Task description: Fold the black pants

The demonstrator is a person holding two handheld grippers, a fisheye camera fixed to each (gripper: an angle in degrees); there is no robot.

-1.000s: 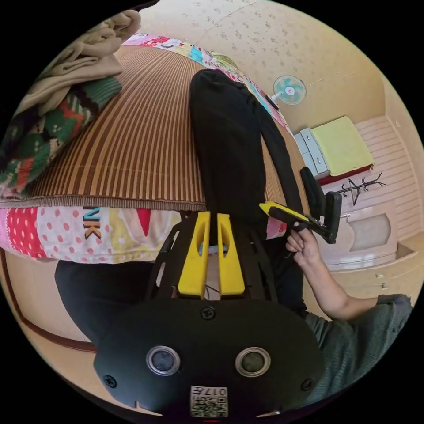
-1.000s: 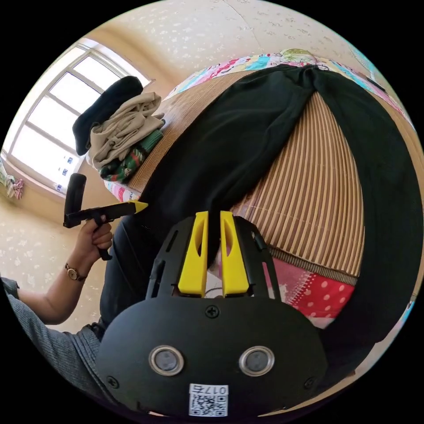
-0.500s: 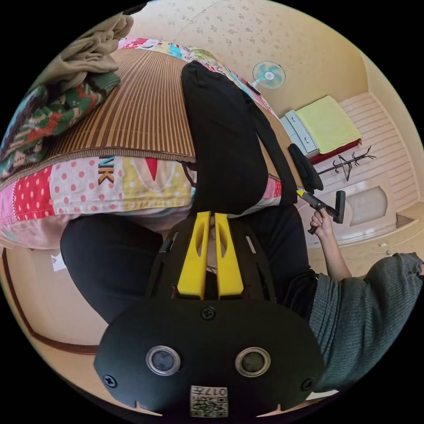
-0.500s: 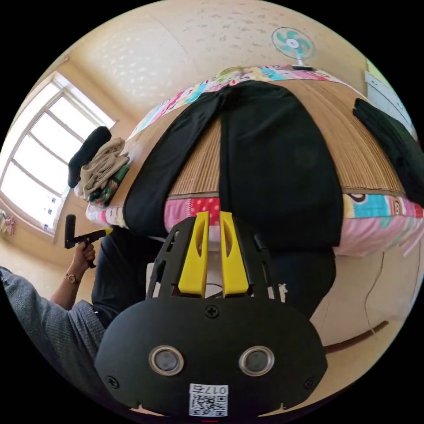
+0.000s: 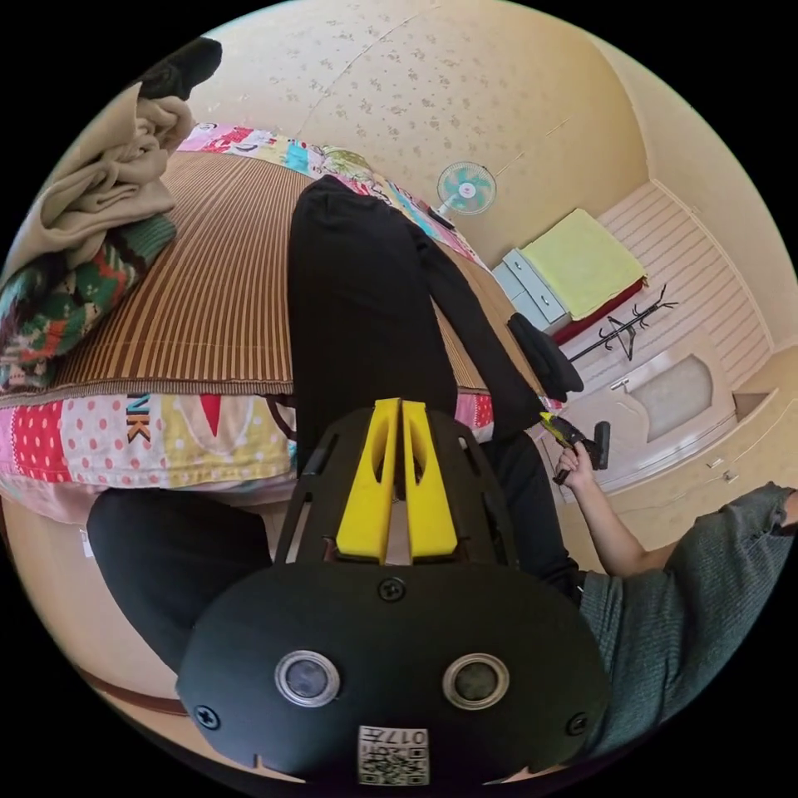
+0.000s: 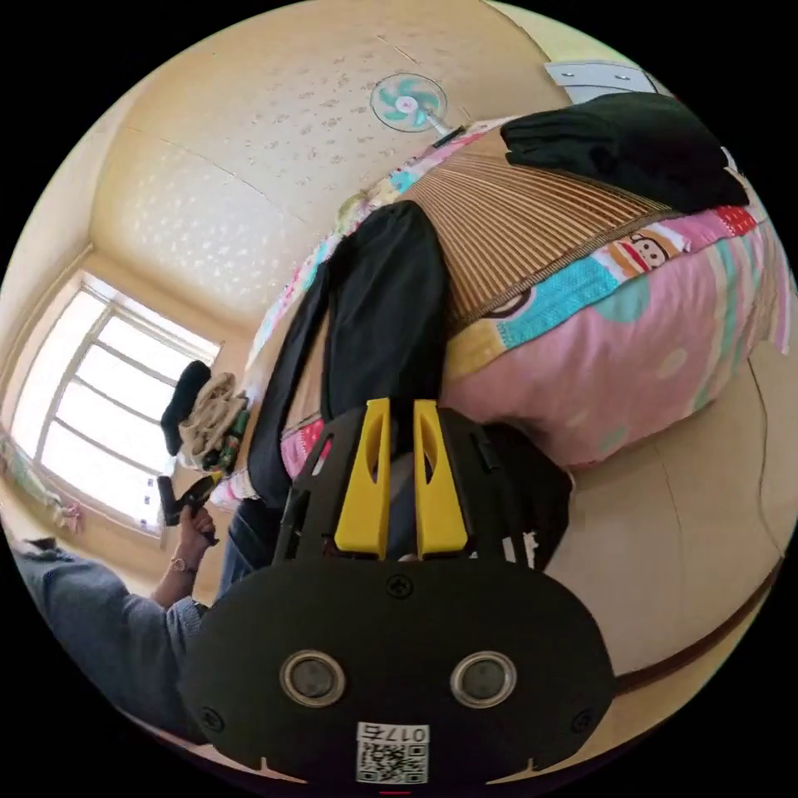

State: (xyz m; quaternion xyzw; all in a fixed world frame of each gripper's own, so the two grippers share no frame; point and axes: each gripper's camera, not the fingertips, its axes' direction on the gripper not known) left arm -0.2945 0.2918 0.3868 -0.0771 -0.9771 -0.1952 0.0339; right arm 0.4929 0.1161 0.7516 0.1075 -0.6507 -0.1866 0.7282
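One pair of black pants (image 5: 357, 291) on the bed (image 5: 216, 274), two legs hanging over its near edge. Left gripper (image 5: 397, 416) and right gripper (image 6: 401, 416): fingers nearly together at leg hems; clamping unclear. Two clothes piles (image 5: 83, 241) (image 6: 623, 141) flank open mat

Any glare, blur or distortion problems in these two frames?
Left gripper view: sharp, evenly lit, strong fisheye bending of the striped bamboo mat; the black pants show no fabric detail. Right gripper view: bright window blown out, the rest readable.
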